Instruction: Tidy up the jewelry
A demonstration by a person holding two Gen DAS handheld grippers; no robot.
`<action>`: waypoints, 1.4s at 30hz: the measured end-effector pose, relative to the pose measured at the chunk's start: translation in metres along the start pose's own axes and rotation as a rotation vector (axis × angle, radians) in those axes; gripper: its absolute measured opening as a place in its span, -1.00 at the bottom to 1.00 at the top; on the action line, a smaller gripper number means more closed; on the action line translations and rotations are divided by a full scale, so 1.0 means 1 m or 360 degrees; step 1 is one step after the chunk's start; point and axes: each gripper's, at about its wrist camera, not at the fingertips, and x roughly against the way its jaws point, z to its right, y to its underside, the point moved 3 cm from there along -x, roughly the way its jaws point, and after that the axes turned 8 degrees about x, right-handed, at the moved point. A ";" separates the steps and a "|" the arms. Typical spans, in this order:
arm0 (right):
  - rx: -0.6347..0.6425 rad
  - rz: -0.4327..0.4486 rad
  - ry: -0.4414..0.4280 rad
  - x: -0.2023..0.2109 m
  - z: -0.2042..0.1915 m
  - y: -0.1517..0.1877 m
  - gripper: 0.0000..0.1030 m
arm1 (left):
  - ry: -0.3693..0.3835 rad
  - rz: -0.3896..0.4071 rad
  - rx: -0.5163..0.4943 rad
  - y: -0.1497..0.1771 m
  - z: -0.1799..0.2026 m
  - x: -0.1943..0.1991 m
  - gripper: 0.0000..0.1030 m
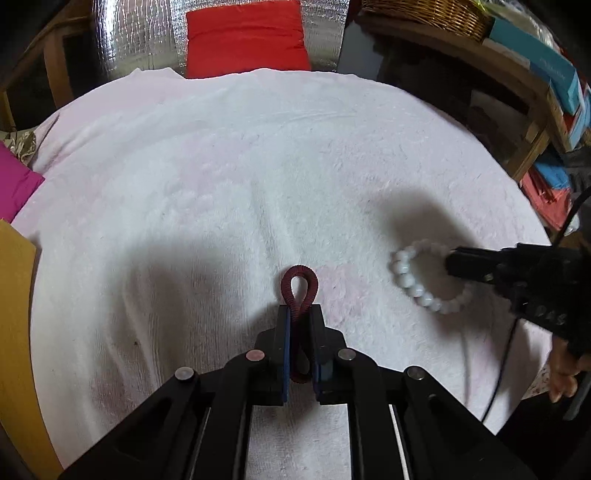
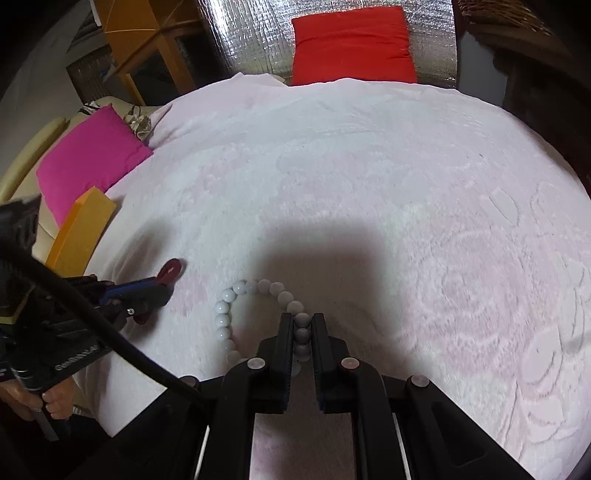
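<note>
— What has the left gripper (image 1: 300, 314) got between its fingers?

— A dark red ribbed elastic band (image 1: 298, 286). The black jaws are pinched nearly together on it, so it is squeezed flat between the pads and a loop pokes out past the tips, just below the middle of the left wrist view. The rest of it bunches lower down in the gap.

— And the right gripper (image 2: 302, 321)?

— Closed tight as well, on a bracelet of round milky-white beads (image 2: 236, 295). Three beads sit in a row between its pads at lower centre of the right wrist view; the rest of the ring curves out to the left of the fingers.

— Does the bracelet touch the cloth?

— I cannot tell; it hangs or lies just over the pale pink fluffy blanket (image 2: 388, 192) with a raised flower pattern.

— What lies further out?

— Both grippers throw dark shadows on the blanket. At the top edge sits a red square cushion (image 2: 352, 44) against a silver quilted foil sheet (image 2: 255, 33). At the left a magenta cushion (image 2: 88, 158), and below it an orange foam block (image 2: 85, 232).
</note>
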 end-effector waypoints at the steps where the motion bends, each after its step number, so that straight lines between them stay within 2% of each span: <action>1: -0.0010 -0.0007 -0.0013 0.000 0.001 0.000 -0.79 | -0.0001 0.0007 -0.0008 0.000 0.000 0.001 -0.71; 2: -0.0016 -0.0007 -0.0019 0.001 0.002 0.001 -0.79 | -0.0008 0.0007 -0.0009 0.001 0.002 0.000 -0.61; 4: -0.0026 -0.0008 0.0003 0.003 0.006 0.001 -0.73 | -0.0020 0.0008 -0.0004 0.002 0.001 0.002 -0.05; 6: -0.0069 -0.0021 -0.0010 0.005 0.011 0.000 -0.60 | -0.0046 0.0025 -0.0003 0.002 0.001 0.005 0.07; 10: -0.0115 -0.0014 -0.0003 0.011 0.017 -0.003 -0.45 | -0.0072 0.0026 -0.0019 0.001 -0.001 0.005 0.07; 14: -0.0097 -0.0036 0.0000 0.011 0.012 -0.003 -0.43 | -0.0091 0.0033 -0.0040 0.004 0.000 0.010 0.08; 18: -0.0067 -0.0094 0.0025 0.003 0.010 0.001 -0.43 | -0.0110 0.0013 -0.0049 0.004 -0.001 0.006 0.21; 24: -0.0014 -0.0064 0.0058 0.001 0.007 0.003 -0.43 | -0.0158 0.0023 -0.0103 0.008 0.003 0.004 0.21; 32: 0.0079 -0.0051 0.0098 0.000 -0.001 0.002 -0.46 | -0.0186 0.0041 -0.0136 0.007 0.004 0.004 0.21; 37: 0.0096 -0.0047 0.0103 0.002 -0.001 0.002 -0.60 | -0.0201 0.0048 -0.0148 0.007 0.006 0.004 0.21; 42: 0.0101 -0.0021 0.0103 0.009 0.003 0.003 -0.63 | -0.0211 0.0056 -0.0170 0.008 0.007 0.004 0.21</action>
